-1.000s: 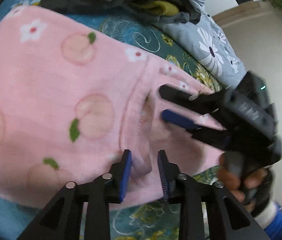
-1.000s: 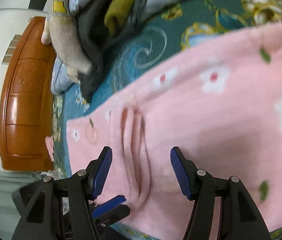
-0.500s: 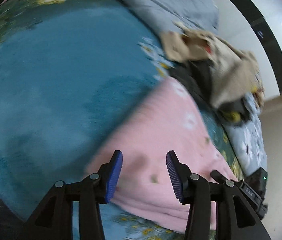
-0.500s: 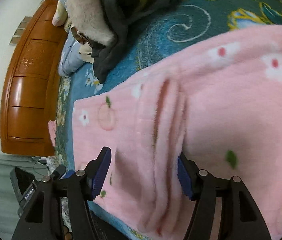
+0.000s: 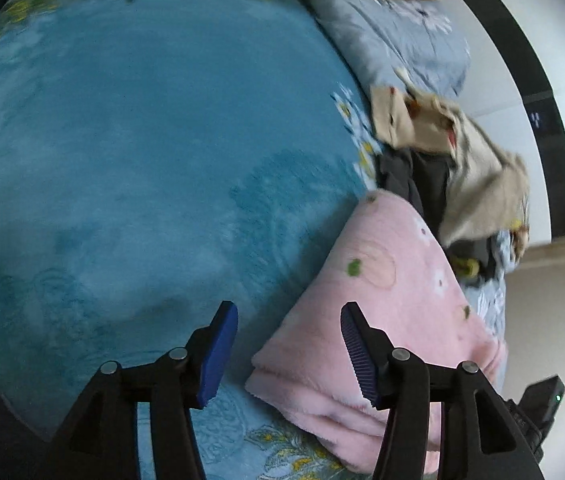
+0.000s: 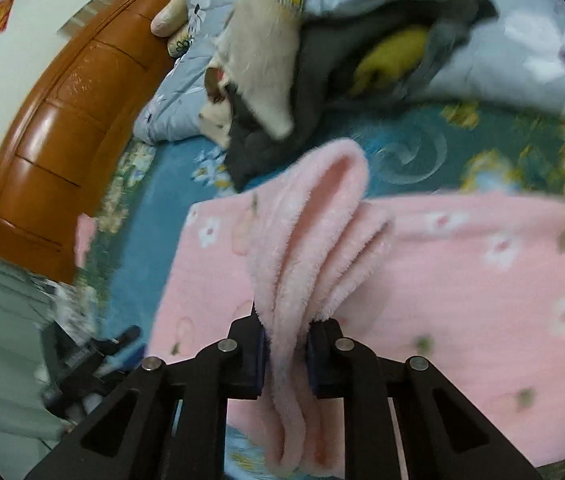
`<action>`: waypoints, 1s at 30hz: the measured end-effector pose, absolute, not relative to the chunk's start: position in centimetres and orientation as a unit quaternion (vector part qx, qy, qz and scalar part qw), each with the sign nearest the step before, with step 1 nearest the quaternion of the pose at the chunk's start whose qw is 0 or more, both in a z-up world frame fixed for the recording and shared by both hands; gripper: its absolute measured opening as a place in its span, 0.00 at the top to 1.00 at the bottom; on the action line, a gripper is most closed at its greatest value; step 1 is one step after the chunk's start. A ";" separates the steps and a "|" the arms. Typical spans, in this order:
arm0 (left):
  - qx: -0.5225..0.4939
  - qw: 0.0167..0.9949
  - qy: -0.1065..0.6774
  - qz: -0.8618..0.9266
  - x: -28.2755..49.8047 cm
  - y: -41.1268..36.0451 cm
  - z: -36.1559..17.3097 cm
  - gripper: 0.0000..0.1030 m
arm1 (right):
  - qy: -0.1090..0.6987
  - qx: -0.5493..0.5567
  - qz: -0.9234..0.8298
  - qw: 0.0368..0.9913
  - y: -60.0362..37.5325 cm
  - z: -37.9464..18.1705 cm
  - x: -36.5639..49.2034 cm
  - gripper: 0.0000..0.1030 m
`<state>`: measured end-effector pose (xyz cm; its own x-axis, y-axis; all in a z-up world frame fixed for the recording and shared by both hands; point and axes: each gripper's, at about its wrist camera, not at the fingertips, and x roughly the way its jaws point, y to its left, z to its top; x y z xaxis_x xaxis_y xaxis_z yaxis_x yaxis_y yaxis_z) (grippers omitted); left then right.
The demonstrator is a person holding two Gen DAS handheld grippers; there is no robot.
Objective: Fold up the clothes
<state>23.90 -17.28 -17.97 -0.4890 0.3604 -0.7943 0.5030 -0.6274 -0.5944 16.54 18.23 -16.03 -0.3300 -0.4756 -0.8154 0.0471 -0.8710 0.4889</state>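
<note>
Pink fleece garment [image 6: 462, 280], printed with flowers and peaches, lying folded on the blue plush bedspread [image 5: 122, 140]. Right gripper [image 6: 284, 354] pinches a bunched fold; left gripper [image 5: 288, 354] spread wide, holding nothing.

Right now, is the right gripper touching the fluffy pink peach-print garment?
Touching. The right wrist view shows the right gripper shut on a bunched ridge of the fluffy pink garment.

Location: a home bedroom; a bed carries a teal floral bedspread [image 5: 130, 152] and a grey-blue flowered quilt [image 5: 394, 36]; a polished wooden headboard [image 6: 62, 120] stands at one end; a heap of unfolded clothes [image 6: 322, 64] lies on the bed; plain walls surround it.
</note>
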 end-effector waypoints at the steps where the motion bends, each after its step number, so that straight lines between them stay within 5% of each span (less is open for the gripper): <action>1: 0.509 0.041 0.420 -0.750 23.5 -16.8 -17.9 0.44 | -0.199 0.567 -0.783 0.159 18.7 -16.9 16.7 0.84; 6: 0.525 0.017 0.385 -0.759 22.5 -15.1 -17.5 0.39 | -0.247 0.631 -0.727 0.112 20.0 -23.0 18.3 0.84; 19: 0.584 -0.028 0.304 -0.752 17.9 -11.6 -19.9 0.34 | -0.256 0.639 -0.718 0.106 20.2 -23.3 17.6 0.83; 22: 0.579 -0.028 0.304 -0.756 17.6 -11.5 -19.8 0.38 | -0.256 0.640 -0.717 0.105 20.2 -23.2 17.7 0.83; 24: 0.571 -0.024 0.308 -0.760 17.7 -11.5 -19.7 0.62 | -0.255 0.641 -0.716 0.104 20.2 -23.1 17.6 0.83; 25: 0.568 -0.022 0.312 -0.762 17.9 -11.6 -19.6 0.66 | -0.253 0.642 -0.716 0.104 20.2 -23.1 17.6 0.83; 30: 0.533 -0.015 0.360 -0.766 18.5 -12.7 -19.0 0.77 | -0.246 0.645 -0.716 0.106 19.7 -23.0 17.6 0.83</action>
